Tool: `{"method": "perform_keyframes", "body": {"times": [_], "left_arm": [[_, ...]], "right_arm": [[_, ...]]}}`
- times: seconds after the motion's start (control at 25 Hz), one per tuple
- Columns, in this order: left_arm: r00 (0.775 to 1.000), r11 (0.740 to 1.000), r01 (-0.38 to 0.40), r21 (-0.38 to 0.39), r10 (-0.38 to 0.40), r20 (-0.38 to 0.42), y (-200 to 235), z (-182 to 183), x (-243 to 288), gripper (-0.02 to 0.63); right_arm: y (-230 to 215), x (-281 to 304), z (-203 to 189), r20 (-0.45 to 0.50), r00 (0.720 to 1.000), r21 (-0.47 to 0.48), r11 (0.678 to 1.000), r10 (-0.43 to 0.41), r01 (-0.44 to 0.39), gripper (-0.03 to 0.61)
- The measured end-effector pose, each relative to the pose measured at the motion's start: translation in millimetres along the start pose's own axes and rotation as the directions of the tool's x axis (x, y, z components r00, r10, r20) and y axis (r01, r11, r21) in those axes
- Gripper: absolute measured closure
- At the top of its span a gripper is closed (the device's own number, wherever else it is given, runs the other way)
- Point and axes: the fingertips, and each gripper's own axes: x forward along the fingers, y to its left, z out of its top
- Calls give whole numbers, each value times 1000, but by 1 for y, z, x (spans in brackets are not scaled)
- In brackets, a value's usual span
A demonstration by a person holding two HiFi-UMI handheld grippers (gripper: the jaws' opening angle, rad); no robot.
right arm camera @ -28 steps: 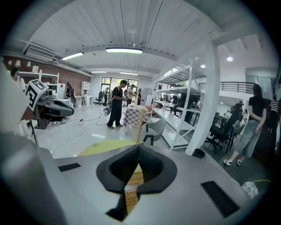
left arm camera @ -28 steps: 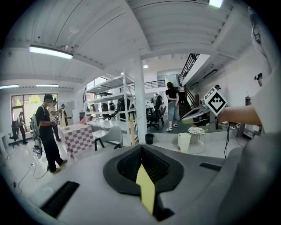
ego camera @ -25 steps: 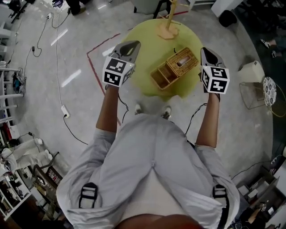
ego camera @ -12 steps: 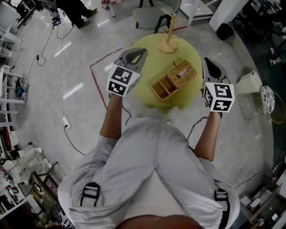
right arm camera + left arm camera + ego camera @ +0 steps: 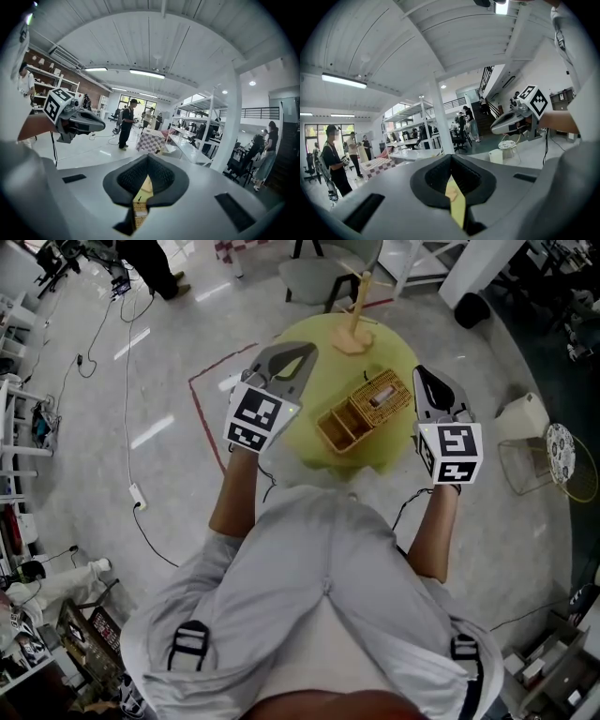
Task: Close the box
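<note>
While left gripper (image 5: 292,357) and right gripper (image 5: 429,385) fingers are closed, the box (image 5: 366,412) runs lower-left to upper-right.

Bare counter (image 5: 342,367) is lying open on both sides of the wicker box (image 5: 366,412), which is sitting between the left claw (image 5: 298,351) and the right claw (image 5: 427,376). A wooden stand (image 5: 353,337) is blocking the far edge.

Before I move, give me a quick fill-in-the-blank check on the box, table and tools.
The box lies ____ the left tool and the right tool. Its lid is ____. It rests on a ____ yellow table.
Missing words: between; open; round.
</note>
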Motion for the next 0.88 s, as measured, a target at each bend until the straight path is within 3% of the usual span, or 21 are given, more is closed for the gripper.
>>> {"method": "perform_keyframes", "body": {"times": [0.88], "left_arm": [[1000, 999, 21, -39, -21, -17, -5, -10, -5, 586]], "right_arm": [[14, 4, -6, -12, 999, 0, 999, 33, -33, 555]]}}
